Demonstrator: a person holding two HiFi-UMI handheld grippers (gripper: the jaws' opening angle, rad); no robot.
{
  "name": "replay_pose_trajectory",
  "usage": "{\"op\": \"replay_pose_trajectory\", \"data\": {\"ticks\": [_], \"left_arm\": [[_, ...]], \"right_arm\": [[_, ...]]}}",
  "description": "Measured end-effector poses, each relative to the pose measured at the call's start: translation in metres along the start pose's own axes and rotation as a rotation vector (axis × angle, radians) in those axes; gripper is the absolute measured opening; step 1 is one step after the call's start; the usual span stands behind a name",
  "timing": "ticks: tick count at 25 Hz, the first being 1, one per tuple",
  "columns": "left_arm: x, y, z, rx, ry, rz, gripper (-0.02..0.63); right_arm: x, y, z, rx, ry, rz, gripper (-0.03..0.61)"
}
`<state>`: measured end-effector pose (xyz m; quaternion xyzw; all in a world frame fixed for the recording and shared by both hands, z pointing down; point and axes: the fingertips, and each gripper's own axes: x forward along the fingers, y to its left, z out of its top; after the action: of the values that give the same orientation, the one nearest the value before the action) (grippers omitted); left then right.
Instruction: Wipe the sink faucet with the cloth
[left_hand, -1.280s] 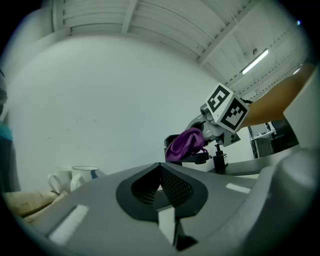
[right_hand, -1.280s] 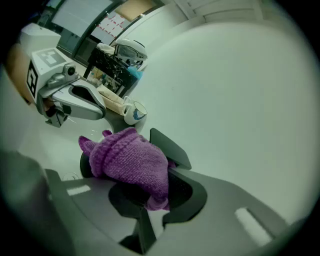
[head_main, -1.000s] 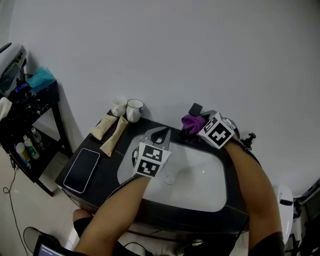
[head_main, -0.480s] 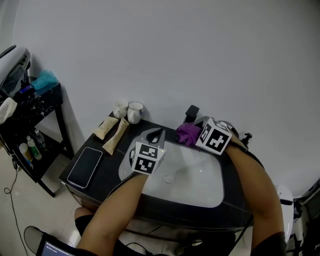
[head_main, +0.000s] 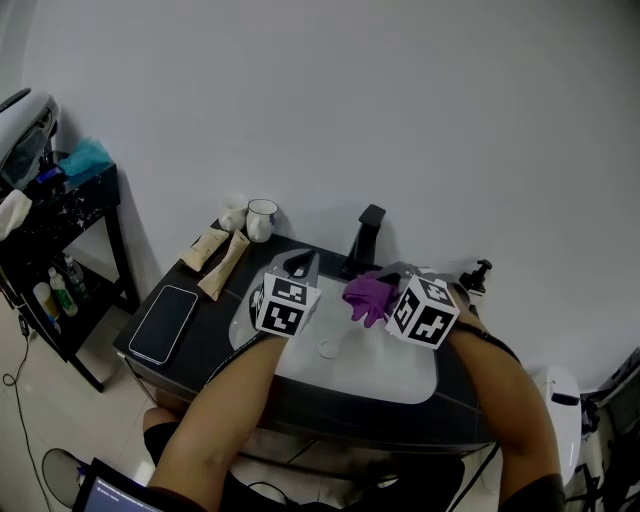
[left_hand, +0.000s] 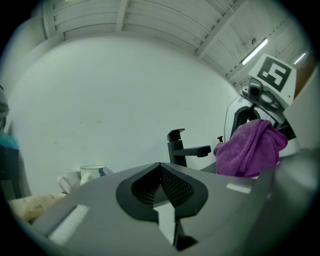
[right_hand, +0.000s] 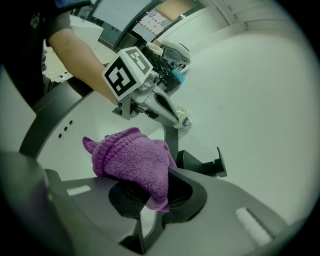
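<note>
Left forearm (head_main: 232, 400) and right forearm (head_main: 500, 392) stretched forward, left gripper (head_main: 299, 263) jaws pressed together (nothing between them), right gripper (head_main: 384, 291) alongside, jaws clamped on purple cloth (head_main: 364, 296)

1 matte-black sq. sink faucet (head_main: 362, 240), 1 white oval basin (head_main: 372, 360), 1 purple knit cloth (head_main: 367, 296). 2 white ceramic mugs (head_main: 233, 213), (head_main: 262, 220); 2 beige flat tubes (head_main: 203, 250), (head_main: 226, 266); 1 black slab phone (head_main: 165, 323); 1 small black pump top (head_main: 477, 272). 2 grey two-jaw grippers (head_main: 300, 263), (head_main: 382, 290) w/ marker cubes.

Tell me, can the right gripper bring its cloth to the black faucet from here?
Probably yes: the right gripper, shut on the purple cloth, hangs just before the faucet, and nothing stands between them.
</note>
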<state>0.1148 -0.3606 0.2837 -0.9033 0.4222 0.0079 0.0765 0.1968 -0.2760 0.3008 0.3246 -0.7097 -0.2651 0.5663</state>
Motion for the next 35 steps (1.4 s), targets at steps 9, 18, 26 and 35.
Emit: {"op": "replay_pose_trajectory", "data": {"ticks": [9, 18, 26, 35], "left_arm": [[0.002, -0.003, -0.002, -0.005, 0.001, -0.006, 0.017], [0.005, -0.014, 0.0, -0.014, -0.011, -0.055, 0.017], [0.015, -0.013, 0.002, -0.017, -0.03, -0.074, 0.017], [0.017, -0.01, 0.001, -0.021, -0.022, -0.069, 0.017]], "right_arm": [[0.054, -0.028, -0.026, 0.19, -0.054, -0.392, 0.049], [0.089, -0.079, -0.046, 0.494, -0.112, -0.667, 0.049], [0.096, -0.082, -0.043, 0.514, -0.051, -0.67, 0.048], [0.132, -0.049, -0.036, 0.432, 0.025, -0.497, 0.048]]}}
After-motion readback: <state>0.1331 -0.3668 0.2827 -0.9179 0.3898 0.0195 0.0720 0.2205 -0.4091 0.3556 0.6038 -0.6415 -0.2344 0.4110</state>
